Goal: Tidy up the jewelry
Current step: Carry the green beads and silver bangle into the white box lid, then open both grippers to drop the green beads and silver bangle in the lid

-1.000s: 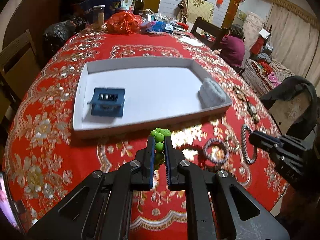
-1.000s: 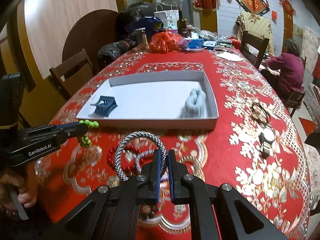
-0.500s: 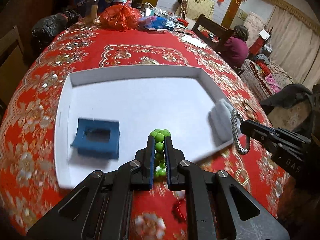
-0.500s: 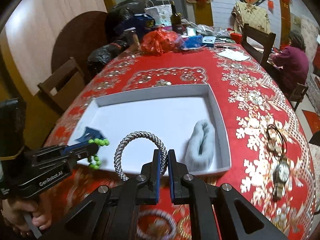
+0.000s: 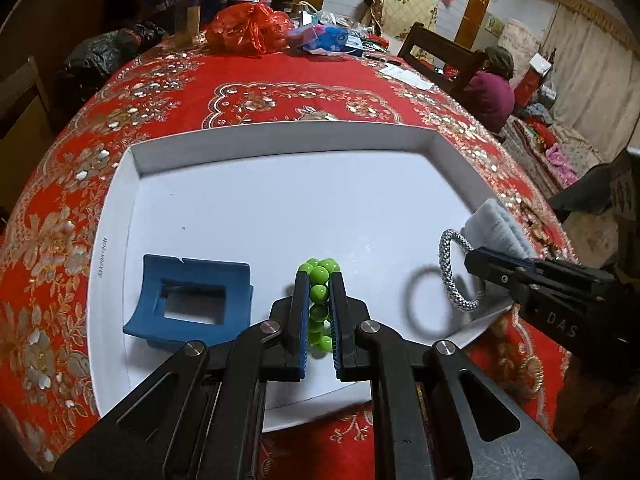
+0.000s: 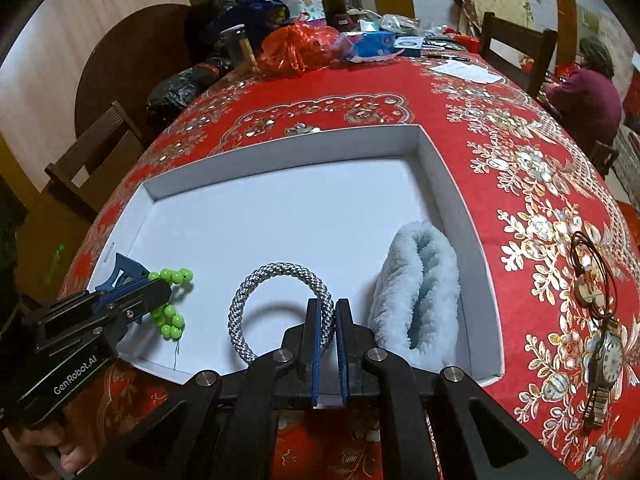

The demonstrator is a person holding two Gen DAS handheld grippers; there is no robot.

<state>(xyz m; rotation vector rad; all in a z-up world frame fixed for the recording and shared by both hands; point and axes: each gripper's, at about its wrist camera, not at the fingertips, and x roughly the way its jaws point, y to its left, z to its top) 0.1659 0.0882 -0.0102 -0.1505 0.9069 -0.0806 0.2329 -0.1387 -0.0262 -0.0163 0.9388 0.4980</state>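
Note:
My left gripper (image 5: 319, 280) is shut on a green bead bracelet (image 5: 320, 292) and holds it just above the floor of the white tray (image 5: 280, 136). It shows at the left of the right wrist view (image 6: 170, 278). My right gripper (image 6: 327, 308) is shut on a silver braided bracelet (image 6: 256, 280) and holds it over the tray (image 6: 288, 148), beside a pale blue fluffy scrunchie (image 6: 420, 292). A blue hair claw (image 5: 188, 304) lies in the tray's left part.
A watch (image 6: 608, 364) and a dark corded pendant (image 6: 588, 280) lie on the red tablecloth right of the tray. Bags, a bottle and clutter stand at the table's far end (image 6: 296, 48). A person (image 5: 492, 88) sits at the far right.
Both grippers have moved forward from the tablecloth to over the tray, carrying the green beads and the silver bracelet, and have come lower toward the tray floor.

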